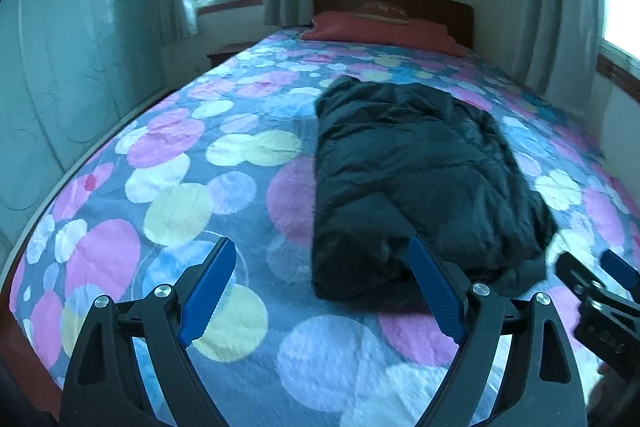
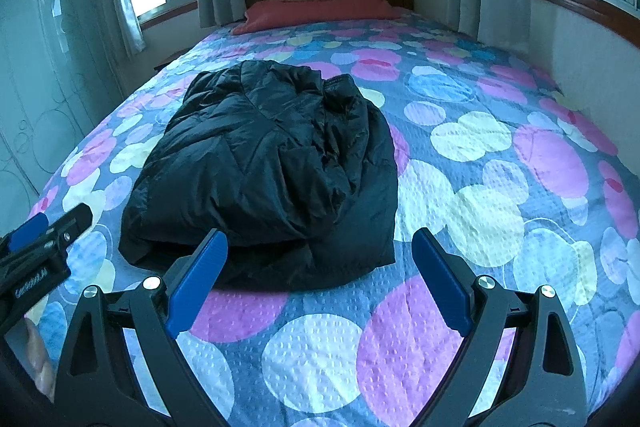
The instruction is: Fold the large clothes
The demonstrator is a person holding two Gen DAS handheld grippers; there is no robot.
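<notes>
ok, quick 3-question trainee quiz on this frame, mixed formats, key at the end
1. True or false: the left gripper is shut on the black jacket.
2. Multiple choice: where does the jacket lie? A) on the red pillow B) on the dotted bedspread C) hanging on the headboard
3. Fill in: the right gripper has its jaws ____ and holds nothing.

Key: 1 false, both grippers are open and hold nothing. 2 B. 3 open.
</notes>
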